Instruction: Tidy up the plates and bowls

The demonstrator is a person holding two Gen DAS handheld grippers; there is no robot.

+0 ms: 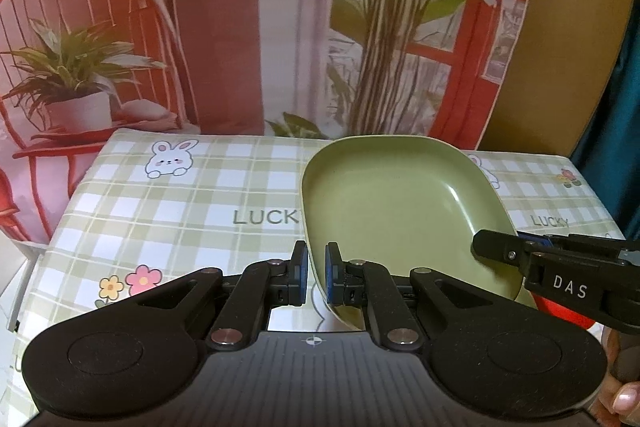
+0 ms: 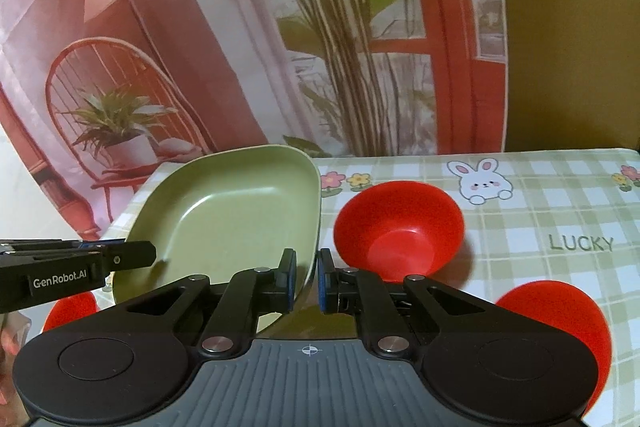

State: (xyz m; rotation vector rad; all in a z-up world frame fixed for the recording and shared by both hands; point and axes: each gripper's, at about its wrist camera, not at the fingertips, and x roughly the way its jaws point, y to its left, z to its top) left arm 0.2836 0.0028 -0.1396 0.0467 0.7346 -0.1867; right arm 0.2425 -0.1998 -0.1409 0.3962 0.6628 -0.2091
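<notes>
Plate: green plate [image 1: 400, 211], lifted and tilted above the desk [image 1: 180, 211].
Left tool [image 1: 316, 273]: clamped on its near-left rim.
Right tool [image 2: 307, 277]: clamped on its right rim.
Bowls: red bowl [image 2: 400, 227] on the desk just right of the plate; another [image 2: 560, 323] at the near edge.

Red bowls [image 2: 400, 227] crowd right; left tablecloth [image 1: 180, 211] prob. free.

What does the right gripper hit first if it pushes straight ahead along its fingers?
Likely nothing new: the right gripper is already shut on the green plate rim. Beyond lies tablecloth; the red bowl sits slightly right.
</notes>
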